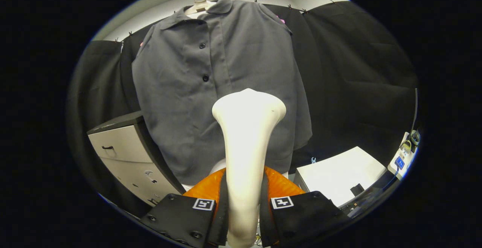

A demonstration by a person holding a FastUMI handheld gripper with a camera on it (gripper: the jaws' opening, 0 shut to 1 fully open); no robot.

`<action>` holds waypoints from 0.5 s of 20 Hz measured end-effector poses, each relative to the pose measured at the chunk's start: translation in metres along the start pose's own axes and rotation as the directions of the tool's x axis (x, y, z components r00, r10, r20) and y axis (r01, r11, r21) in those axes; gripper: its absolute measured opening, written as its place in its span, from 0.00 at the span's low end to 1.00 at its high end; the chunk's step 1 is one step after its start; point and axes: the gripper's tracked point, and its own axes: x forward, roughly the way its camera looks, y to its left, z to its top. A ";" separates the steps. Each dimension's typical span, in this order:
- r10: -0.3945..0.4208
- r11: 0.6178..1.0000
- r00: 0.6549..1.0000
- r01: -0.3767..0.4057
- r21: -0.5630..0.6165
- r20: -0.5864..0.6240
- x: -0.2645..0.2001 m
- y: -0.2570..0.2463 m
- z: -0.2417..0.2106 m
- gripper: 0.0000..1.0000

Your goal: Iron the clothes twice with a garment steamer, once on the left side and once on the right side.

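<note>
Hand-held gripper (pixel 244 218) nearest, both fingers clamped on garment steamer (pixel 246 135) handle, steamer upright between them so head faces cloth. Steamer head level with lower front of grey shirt (pixel 211 90), close ahead; contact not clear. Shirt on hanger (pixel 199 4) against booth wall, hung flat for passes. Gripper aimed level, near button placket. Drawer cabinet (pixel 124 154) left, white counter (pixel 339 176) right.

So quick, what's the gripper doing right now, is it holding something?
Gripper: shut on the garment steamer, both fingers pressing its white handle, its head up in front of the grey shirt.
</note>
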 end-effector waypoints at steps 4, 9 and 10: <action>0.037 0.999 0.996 -0.034 -0.042 0.081 -0.044 0.030 0.034 0.41; 0.089 0.996 0.985 -0.083 -0.044 0.149 -0.096 0.061 0.064 0.41; 0.093 0.995 0.983 -0.086 -0.048 0.161 -0.106 0.064 0.069 0.41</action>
